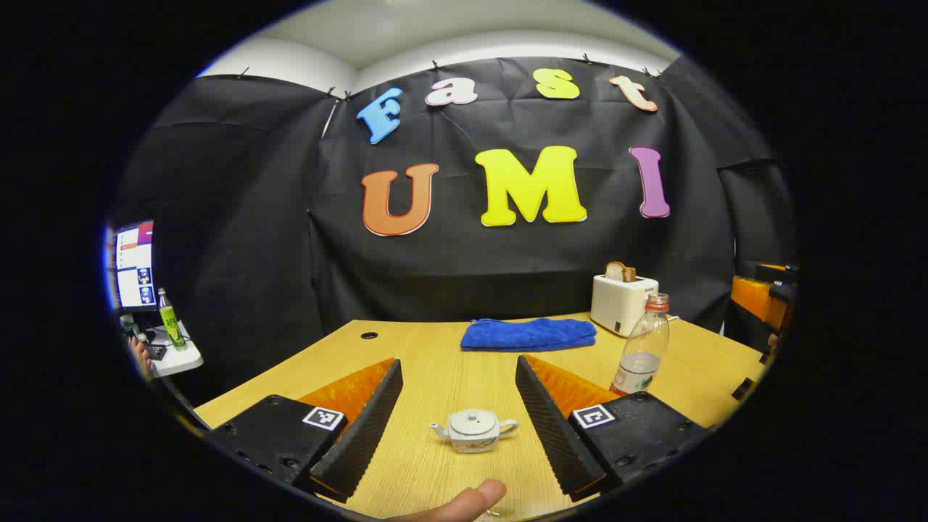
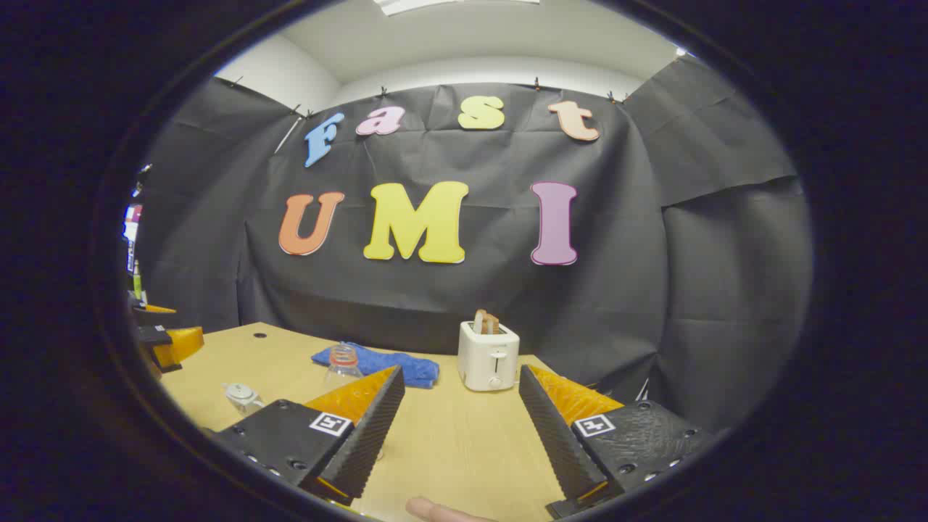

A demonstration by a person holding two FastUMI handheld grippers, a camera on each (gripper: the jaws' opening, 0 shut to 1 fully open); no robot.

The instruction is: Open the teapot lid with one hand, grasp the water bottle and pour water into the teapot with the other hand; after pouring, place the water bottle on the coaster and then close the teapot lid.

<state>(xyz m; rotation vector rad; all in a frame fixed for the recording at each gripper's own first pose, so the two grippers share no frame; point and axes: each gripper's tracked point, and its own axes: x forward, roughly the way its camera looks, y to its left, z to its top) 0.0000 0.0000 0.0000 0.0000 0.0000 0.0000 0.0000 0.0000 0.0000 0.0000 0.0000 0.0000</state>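
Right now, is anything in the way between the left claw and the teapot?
Nothing visible. The teapot sits on bare table straight ahead, between the left claw's open fingers. The bottle stands off to the right.

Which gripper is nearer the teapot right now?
Left. The left gripper is open with the teapot between its fingers' lines; the right gripper sits well to the teapot's right.
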